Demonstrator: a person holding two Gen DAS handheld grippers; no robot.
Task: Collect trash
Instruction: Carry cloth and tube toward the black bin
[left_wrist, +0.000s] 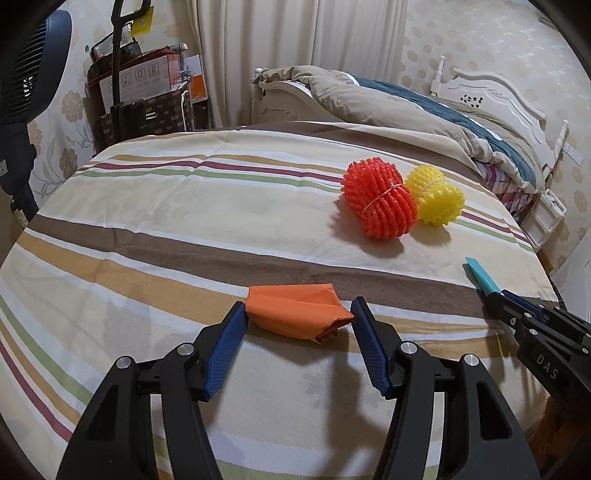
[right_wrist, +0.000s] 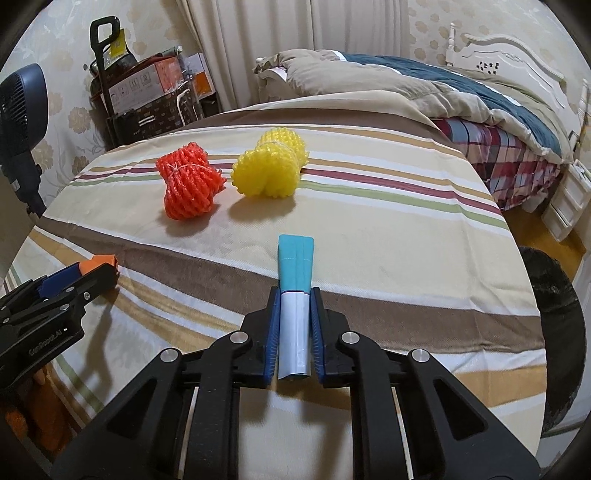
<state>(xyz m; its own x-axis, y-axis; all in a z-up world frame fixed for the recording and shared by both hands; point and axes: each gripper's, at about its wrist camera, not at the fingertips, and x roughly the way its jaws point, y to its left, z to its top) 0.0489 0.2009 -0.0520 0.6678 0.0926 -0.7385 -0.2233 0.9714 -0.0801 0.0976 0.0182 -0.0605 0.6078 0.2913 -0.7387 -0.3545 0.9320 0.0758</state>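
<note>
A folded orange paper (left_wrist: 299, 314) lies on the striped tablecloth (left_wrist: 184, 221) between the fingers of my left gripper (left_wrist: 298, 314). The jaws stand open around it, the left pad close to its end, the right pad just beside it. My right gripper (right_wrist: 294, 295) is shut on a folded teal and white wrapper (right_wrist: 294, 269) and holds it above the cloth. It also shows in the left wrist view (left_wrist: 482, 277). An orange foam net (left_wrist: 378, 199) and a yellow foam net (left_wrist: 437, 199) lie side by side farther back.
A bed with a beige and blue quilt (left_wrist: 424, 107) stands behind the table. Boxes and a bag (left_wrist: 147, 96) stand at the back left beside a dark fan (left_wrist: 33, 74). A dark round bin (right_wrist: 554, 332) sits off the table's right edge.
</note>
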